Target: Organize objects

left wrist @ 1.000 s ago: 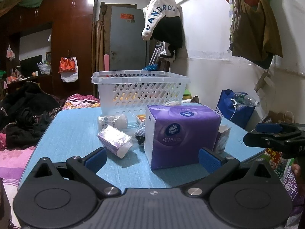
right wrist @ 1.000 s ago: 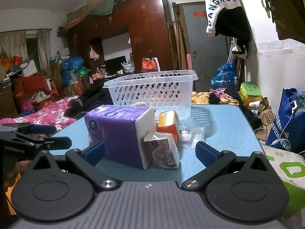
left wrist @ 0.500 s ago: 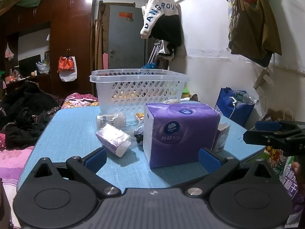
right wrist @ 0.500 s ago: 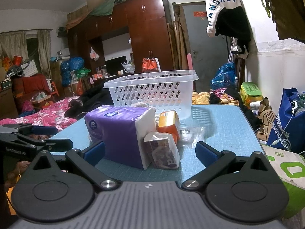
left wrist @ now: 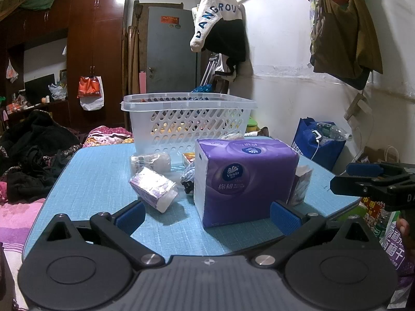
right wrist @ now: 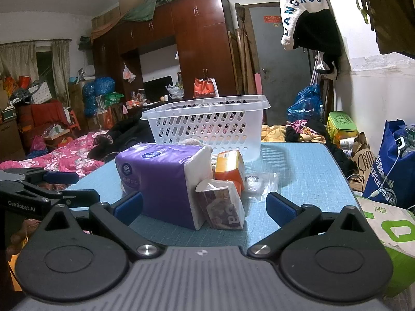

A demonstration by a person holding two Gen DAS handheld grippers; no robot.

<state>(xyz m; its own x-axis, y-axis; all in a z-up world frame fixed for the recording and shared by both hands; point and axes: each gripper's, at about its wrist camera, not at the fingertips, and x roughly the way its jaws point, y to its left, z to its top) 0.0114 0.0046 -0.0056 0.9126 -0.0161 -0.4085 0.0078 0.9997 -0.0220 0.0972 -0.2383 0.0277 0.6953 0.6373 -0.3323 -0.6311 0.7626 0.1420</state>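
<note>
My left gripper point(left wrist: 207, 213) is spread wide and empty above the near edge of the blue table point(left wrist: 98, 178); the small purple tissue pack point(left wrist: 153, 189) lies tilted at about 11 o'clock from it, and the big purple Vinda tissue pack point(left wrist: 245, 178) stands at 1 o'clock, just inside the right blue pad. That pack is a soft, glossy plastic block with white ends. Behind it at 12 o'clock sits the white perforated plastic basket point(left wrist: 188, 121). My right gripper point(right wrist: 205, 207) is also wide, holding nothing; at 11 o'clock is the Vinda pack, at 12 a crumpled brown-printed tissue packet point(right wrist: 224, 206) leaning on it, with an orange carton point(right wrist: 229, 167) behind.
</note>
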